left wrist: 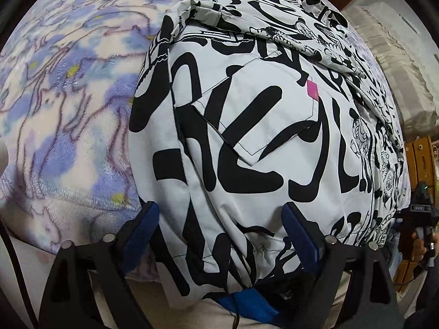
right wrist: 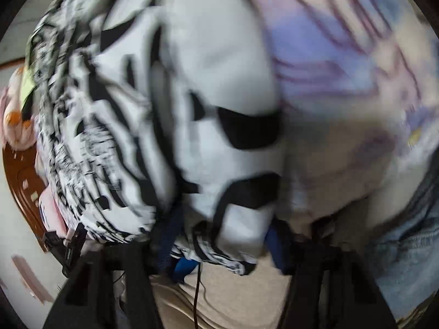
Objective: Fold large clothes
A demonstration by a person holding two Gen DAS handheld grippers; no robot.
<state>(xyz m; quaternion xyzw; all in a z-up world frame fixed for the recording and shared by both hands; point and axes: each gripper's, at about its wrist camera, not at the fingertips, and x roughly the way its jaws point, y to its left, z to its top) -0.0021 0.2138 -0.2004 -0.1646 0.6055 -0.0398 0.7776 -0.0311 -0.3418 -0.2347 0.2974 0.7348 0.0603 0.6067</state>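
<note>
A white jacket with bold black print lies on a fleece blanket with a blue and purple pattern. It has a chest pocket with a pink tag. My left gripper is open, its blue-padded fingers spread on either side of the jacket's near hem. The right wrist view is blurred by motion. There the jacket fills the middle, and my right gripper stands open with the hem lying between its blue fingers. The right gripper also shows in the left wrist view at the far right.
A wooden cabinet stands at the right of the bed. A pale pillow or folded bedding lies at the far right. In the right wrist view a brown wooden floor piece and denim fabric show at the edges.
</note>
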